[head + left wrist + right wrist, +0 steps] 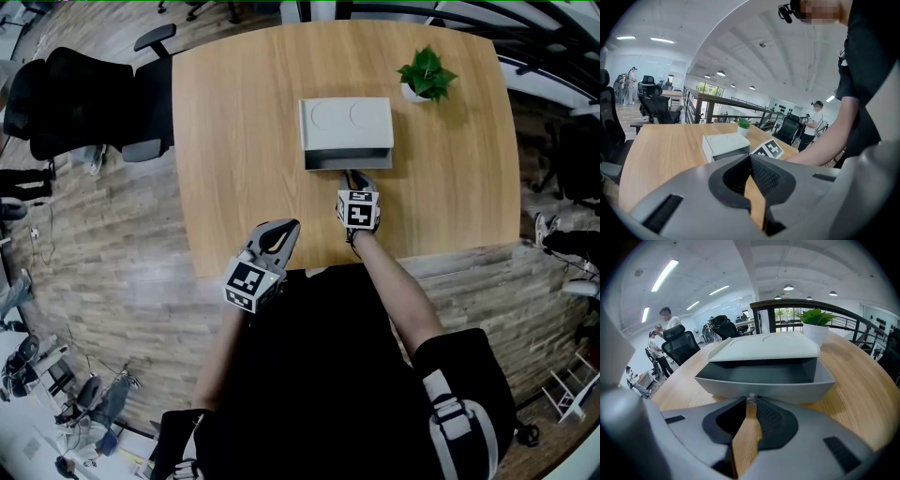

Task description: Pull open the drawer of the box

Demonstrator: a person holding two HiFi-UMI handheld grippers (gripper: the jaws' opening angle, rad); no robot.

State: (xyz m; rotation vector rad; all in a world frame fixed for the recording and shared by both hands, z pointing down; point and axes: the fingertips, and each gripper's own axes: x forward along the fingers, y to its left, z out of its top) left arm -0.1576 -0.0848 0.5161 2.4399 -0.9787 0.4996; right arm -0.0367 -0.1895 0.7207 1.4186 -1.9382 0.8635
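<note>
A light grey box (345, 122) sits on the wooden table (244, 178) a little past its middle. Its darker grey drawer (764, 389) stands partly out toward me, and the inside looks empty. My right gripper (750, 400) is shut on the small knob at the middle of the drawer front; in the head view this right gripper (354, 178) reaches the drawer (348, 162) from the near side. My left gripper (289, 227) hovers over the table's near edge, well short of the box (724, 143), its fingertips closed together on nothing.
A small potted plant (427, 73) stands right of the box, at the far side of the table. A black office chair (84, 103) is off the table's left edge. Other people and chairs are in the room behind.
</note>
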